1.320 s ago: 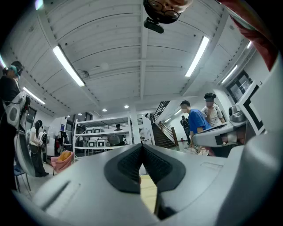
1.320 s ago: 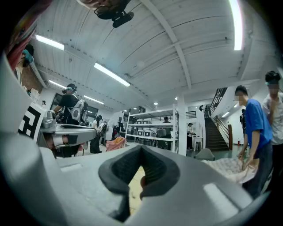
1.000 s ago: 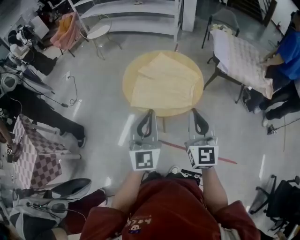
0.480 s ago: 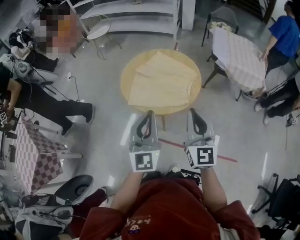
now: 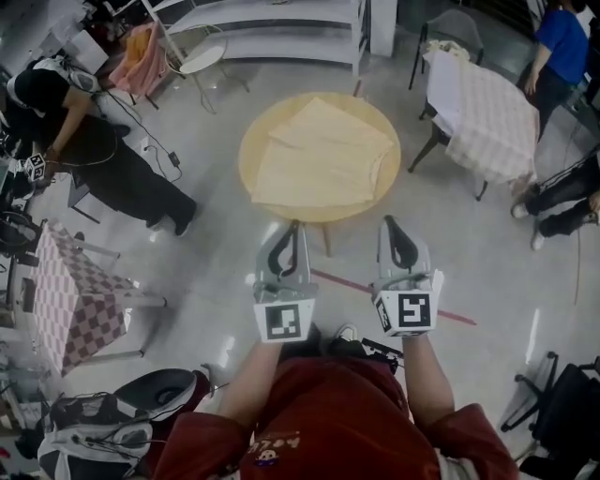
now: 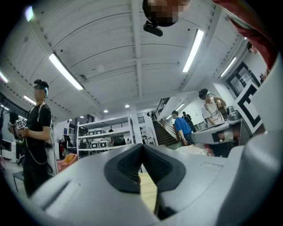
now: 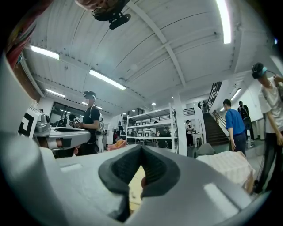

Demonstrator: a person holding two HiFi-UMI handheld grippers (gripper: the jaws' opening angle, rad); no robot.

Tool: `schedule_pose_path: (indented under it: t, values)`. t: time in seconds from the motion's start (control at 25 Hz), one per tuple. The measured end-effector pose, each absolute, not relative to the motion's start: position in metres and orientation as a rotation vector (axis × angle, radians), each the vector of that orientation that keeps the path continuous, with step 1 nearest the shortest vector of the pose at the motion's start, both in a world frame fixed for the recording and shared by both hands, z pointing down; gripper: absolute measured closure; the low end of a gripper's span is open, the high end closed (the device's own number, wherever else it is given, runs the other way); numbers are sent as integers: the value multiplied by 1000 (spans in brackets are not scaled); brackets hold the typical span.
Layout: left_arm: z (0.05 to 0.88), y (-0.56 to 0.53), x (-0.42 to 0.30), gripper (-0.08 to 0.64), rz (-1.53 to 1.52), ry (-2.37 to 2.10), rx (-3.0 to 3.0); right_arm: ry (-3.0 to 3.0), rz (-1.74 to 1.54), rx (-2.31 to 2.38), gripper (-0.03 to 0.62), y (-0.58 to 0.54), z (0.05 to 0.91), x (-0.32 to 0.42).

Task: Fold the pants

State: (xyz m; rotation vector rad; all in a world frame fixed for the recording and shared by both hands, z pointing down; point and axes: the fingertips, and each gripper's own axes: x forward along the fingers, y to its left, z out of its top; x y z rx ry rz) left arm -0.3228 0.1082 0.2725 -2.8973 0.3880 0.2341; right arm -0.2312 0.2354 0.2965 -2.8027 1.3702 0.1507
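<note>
Pale yellow pants (image 5: pixel 323 155) lie spread flat on a round wooden table (image 5: pixel 253 141) at the centre of the head view. My left gripper (image 5: pixel 293 225) and right gripper (image 5: pixel 388 221) hover side by side over the floor short of the table's near edge, both pointing toward it. Each is shut with nothing between its jaws. In the left gripper view the closed left gripper (image 6: pixel 142 145) shows a sliver of the table (image 6: pixel 148 190) beyond. The closed right gripper (image 7: pixel 141 148) in its own view hides most of the table (image 7: pixel 135 185).
A table with a checked cloth (image 5: pixel 483 112) and a chair (image 5: pixel 450 28) stand at the right. White shelving (image 5: pixel 272 28) is behind the round table. A person in black (image 5: pixel 94 150) bends at the left near a checkered table (image 5: pixel 66 300). Red tape (image 5: pixel 347 286) marks the floor.
Both grippers have edged a little toward the table, still shut. The person in black at the left has moved and the person in blue at the right has stepped farther away.
</note>
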Motion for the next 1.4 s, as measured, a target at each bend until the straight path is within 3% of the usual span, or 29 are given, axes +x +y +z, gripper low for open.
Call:
schedule_pose_path:
  t: [0.6, 1.4]
  values:
    - [287, 74, -289, 552, 260, 397, -2898, 1400, 150, -2823, 592, 197, 309, -194]
    - [300, -86, -194, 552, 272, 279, -2977, 1345, 111, -2922, 592, 42, 313, -108]
